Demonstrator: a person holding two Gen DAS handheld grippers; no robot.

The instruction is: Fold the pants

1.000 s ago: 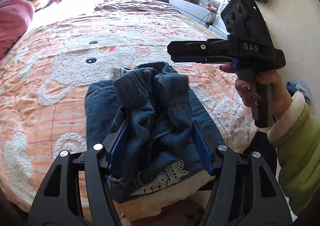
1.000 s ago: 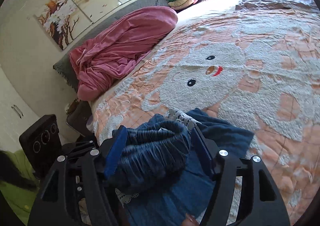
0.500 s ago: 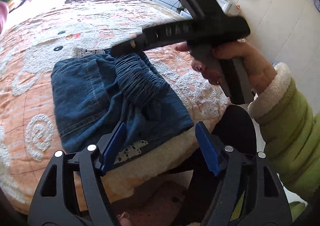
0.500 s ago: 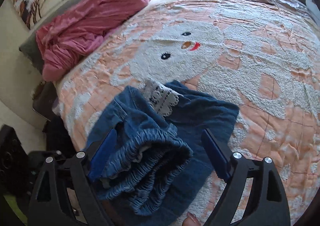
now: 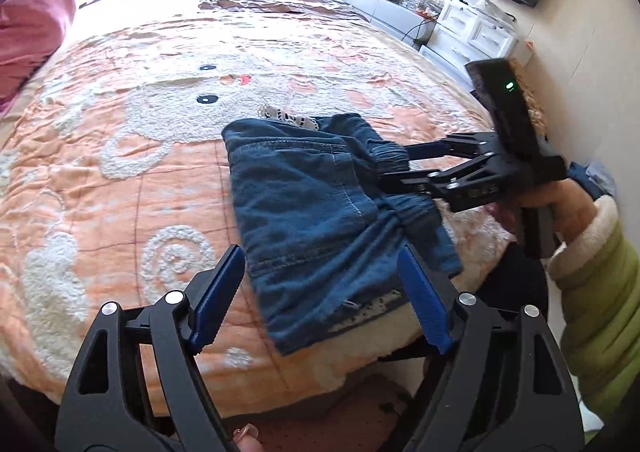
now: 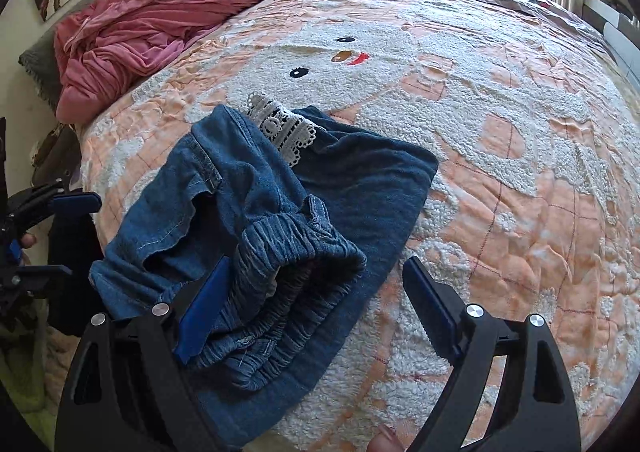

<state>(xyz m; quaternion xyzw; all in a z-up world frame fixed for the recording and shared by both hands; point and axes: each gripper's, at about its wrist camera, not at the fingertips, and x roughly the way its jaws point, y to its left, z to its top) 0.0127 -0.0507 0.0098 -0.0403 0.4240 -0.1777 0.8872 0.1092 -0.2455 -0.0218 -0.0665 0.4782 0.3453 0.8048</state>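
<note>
The folded pants [image 5: 316, 207] lie near the edge of the bed [image 5: 120, 179]. The left claw [image 5: 320, 300] is spread wide and empty above them. The right claw [image 6: 316, 308], jaws just opened wide, straddles the waistband without gripping it.

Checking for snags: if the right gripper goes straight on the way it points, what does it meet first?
Probably the bunched elastic waistband of the folded blue denim pants, lying between the open right gripper jaws; depth is uncertain.
</note>
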